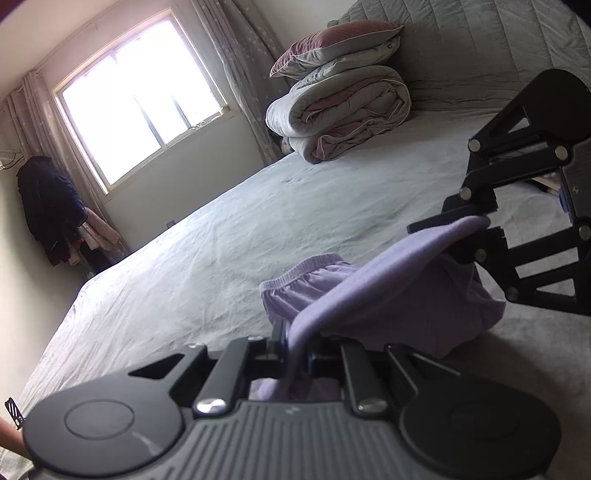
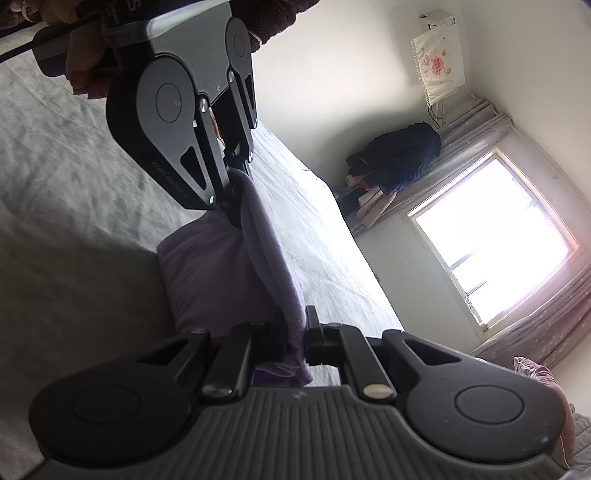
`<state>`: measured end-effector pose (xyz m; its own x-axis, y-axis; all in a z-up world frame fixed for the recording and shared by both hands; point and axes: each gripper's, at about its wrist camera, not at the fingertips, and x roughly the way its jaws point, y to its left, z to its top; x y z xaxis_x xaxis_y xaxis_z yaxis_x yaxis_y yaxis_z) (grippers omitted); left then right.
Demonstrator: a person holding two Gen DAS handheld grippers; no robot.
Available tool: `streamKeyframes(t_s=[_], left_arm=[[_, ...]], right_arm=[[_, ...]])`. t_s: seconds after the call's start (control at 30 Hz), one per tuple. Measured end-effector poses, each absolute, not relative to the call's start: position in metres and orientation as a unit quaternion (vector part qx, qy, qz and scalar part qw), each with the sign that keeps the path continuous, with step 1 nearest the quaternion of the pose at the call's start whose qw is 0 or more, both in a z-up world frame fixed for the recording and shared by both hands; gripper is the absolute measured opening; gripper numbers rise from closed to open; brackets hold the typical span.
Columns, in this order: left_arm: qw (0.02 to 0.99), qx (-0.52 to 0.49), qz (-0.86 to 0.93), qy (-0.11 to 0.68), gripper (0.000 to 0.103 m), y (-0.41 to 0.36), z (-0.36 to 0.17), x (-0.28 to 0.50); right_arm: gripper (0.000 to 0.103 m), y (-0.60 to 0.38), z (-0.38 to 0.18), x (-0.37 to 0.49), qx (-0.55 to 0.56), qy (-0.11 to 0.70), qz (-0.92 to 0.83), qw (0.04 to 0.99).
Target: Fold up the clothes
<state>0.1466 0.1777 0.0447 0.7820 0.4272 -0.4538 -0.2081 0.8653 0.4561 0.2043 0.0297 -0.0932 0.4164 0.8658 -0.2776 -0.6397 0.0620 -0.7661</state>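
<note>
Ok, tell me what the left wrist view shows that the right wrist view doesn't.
Only the left wrist view shows the folded quilts, the pillow on top and the garment's waistband. Only the right wrist view shows the air conditioner and its printed cover. Both show the purple garment stretched between the left gripper and right gripper, the bed, the window and the dark coat.

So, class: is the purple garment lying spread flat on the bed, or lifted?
Partly lifted. The left gripper and right gripper each pinch the purple garment, stretching one edge above the bed; the rest sags bunched onto it.
</note>
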Motion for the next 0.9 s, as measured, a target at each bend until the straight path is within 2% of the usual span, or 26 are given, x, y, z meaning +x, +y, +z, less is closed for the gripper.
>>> streamKeyframes(t_s=[0.47,0.5,0.53,0.57,0.63,0.67,0.7,0.8,0.9], left_arm=[[0.918,0.142,0.188,0.318,0.016,0.269,0.011,0.263],[0.917,0.137,0.191,0.323,0.017,0.272,0.007,0.267],[0.916,0.134,0.194,0.325,0.019,0.274,0.004,0.267],[0.915,0.131,0.199,0.326,0.026,0.276,0.001,0.267],[0.916,0.118,0.213,0.318,0.043,0.281,0.002,0.257],[0.917,0.113,0.223,0.312,0.059,0.284,0.004,0.251],[0.917,0.108,0.232,0.305,0.064,0.288,0.007,0.245],[0.928,0.089,0.237,0.275,0.064,0.291,0.018,0.210],[0.938,0.115,0.185,0.269,0.064,0.276,0.019,0.175]], right_arm=[[0.008,0.126,-0.108,0.306,-0.401,0.000,0.551,0.732],[0.009,0.130,-0.110,0.310,-0.396,0.014,0.555,0.731],[0.020,0.133,-0.112,0.312,-0.392,0.020,0.551,0.736],[0.036,0.136,-0.113,0.313,-0.385,0.029,0.546,0.744],[0.049,0.133,-0.111,0.315,-0.353,0.043,0.544,0.760],[0.050,0.126,-0.108,0.315,-0.329,0.049,0.543,0.771],[0.051,0.120,-0.106,0.315,-0.308,0.057,0.542,0.780],[0.051,0.092,-0.097,0.315,-0.247,0.090,0.528,0.808],[0.051,0.057,-0.092,0.301,-0.201,0.107,0.557,0.799]])
